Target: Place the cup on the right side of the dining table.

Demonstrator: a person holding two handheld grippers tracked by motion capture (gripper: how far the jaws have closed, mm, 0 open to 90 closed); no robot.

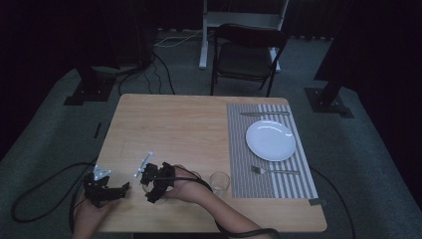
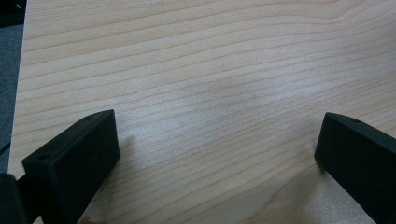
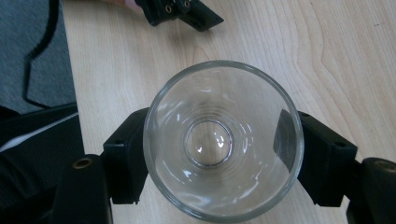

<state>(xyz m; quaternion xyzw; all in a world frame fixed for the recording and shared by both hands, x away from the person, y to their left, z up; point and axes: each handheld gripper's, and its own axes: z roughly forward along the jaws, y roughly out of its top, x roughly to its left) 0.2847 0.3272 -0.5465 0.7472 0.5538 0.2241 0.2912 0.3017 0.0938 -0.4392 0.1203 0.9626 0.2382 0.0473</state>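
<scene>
A clear drinking glass (image 3: 223,140), seen from above, stands upright on the wooden table (image 3: 289,51). My right gripper (image 3: 210,149) is shut on it, one black jaw pressing each side of its wall. In the high view the right gripper (image 1: 155,186) sits near the table's front left, held by a hand, and it covers the glass. My left gripper (image 1: 119,190) lies just to its left near the front edge. Its jaws stand wide apart and open in the left gripper view (image 2: 215,154), with bare wood between them. The left gripper's tip (image 3: 180,11) also shows beyond the glass.
A second clear glass (image 1: 219,181) stands right of my right hand, beside a striped placemat (image 1: 239,144). On the mat are a white plate (image 1: 270,140), a fork (image 1: 273,171) and a knife (image 1: 263,114). A black chair (image 1: 249,55) stands behind the table.
</scene>
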